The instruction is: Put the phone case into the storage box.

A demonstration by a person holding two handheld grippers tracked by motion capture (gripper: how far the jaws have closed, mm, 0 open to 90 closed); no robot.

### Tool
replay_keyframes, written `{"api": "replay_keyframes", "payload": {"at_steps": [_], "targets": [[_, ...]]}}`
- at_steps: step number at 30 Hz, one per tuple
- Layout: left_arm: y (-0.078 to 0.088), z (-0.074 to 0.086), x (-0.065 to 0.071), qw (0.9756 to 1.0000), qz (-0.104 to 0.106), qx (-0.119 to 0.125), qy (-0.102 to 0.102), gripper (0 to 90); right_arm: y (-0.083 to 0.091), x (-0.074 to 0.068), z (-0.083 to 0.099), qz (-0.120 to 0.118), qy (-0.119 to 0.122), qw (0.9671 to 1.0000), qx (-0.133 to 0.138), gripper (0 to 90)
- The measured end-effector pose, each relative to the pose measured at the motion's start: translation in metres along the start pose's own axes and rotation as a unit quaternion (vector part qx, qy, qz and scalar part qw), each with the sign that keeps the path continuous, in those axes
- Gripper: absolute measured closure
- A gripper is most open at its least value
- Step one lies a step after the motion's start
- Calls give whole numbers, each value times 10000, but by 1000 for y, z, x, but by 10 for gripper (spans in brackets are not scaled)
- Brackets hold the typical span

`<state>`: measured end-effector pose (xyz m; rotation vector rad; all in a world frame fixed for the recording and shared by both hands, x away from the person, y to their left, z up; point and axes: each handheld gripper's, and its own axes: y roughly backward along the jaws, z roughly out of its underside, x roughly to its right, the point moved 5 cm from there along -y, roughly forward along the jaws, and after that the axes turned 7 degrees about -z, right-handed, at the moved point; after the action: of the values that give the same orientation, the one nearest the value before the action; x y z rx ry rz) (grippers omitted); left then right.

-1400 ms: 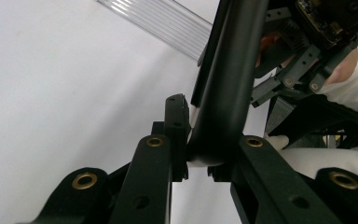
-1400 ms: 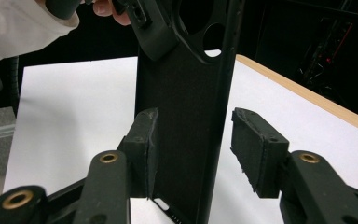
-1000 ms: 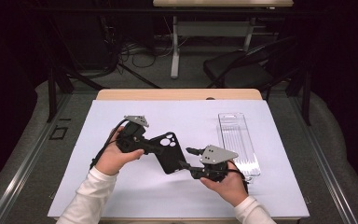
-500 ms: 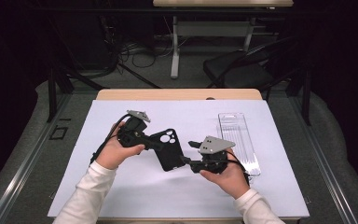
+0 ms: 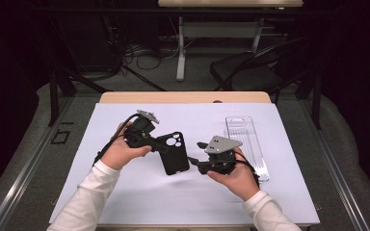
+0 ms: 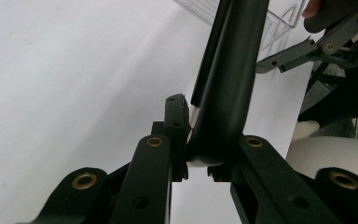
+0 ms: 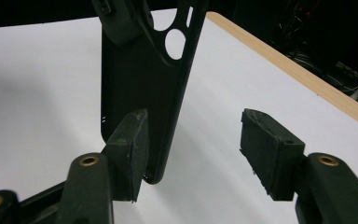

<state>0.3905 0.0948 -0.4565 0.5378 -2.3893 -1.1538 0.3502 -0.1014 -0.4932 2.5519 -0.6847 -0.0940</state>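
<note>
Your left gripper [image 5: 160, 144] has its fingers clamped on the black phone case [image 5: 174, 152], holding it just above the white worktop [image 5: 125, 197]. Your right gripper [image 7: 191, 154] has fingers apart around its lower corner, 1 pad touching. Second grip pending; clear tray [image 5: 246, 144] sits empty.

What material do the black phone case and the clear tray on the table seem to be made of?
Phone case: probably matte black plastic or silicone; it looks thin, with a soft dull sheen and smoothly rounded edges in the left gripper view. Clear tray: likely thin, glossy, transparent moulded plastic; the white table cover shows through it, with bright highlights on its ridges.
</note>
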Motion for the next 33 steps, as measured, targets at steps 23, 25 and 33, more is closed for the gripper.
{"api": "replay_keyframes", "payload": {"at_steps": [23,25,33], "targets": [[-15,-12,3,9991,98,-392,-84,810,5,15,-19,87,7,9997,-216,478],[-16,-13,3,9991,122,-405,-89,810,6,15,-21,86,48,9997,-238,493],[-19,-15,6,9987,135,-475,-138,810,7,15,-27,110,107,9995,-260,525]]}}
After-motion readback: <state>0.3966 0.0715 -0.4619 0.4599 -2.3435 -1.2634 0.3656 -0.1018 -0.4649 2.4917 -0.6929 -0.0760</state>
